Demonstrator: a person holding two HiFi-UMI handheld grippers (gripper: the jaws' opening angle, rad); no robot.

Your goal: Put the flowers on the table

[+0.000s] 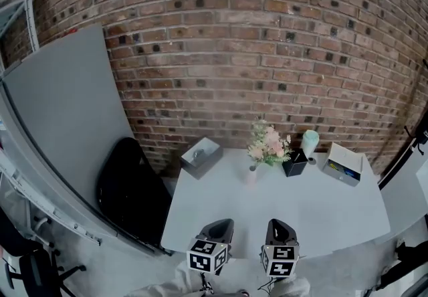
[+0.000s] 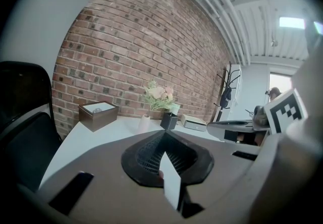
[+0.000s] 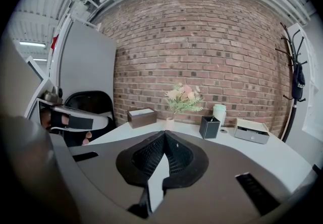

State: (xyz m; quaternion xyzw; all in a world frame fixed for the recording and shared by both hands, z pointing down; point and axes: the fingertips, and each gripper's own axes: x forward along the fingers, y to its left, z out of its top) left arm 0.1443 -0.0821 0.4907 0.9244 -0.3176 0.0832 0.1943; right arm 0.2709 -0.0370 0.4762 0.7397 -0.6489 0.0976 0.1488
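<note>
1. Jaws on the left gripper (image 2: 164,133) and the right gripper (image 3: 164,134) are both pressed fully together with nothing between them, over the near edge of the one white table (image 1: 328,212).
2. One bunch of pink flowers (image 1: 269,144) stands in one pale vase (image 1: 251,174) at 12 o'clock, at the table's far side.
3. One brown tissue box (image 1: 200,156) sits at 11 o'clock. One black pen holder (image 1: 294,164), one pale green cup (image 1: 309,142) and one grey drawer box (image 1: 344,164) sit at 1 o'clock.

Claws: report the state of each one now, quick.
Left claw: closed, holding nothing.
Right claw: closed, holding nothing.
</note>
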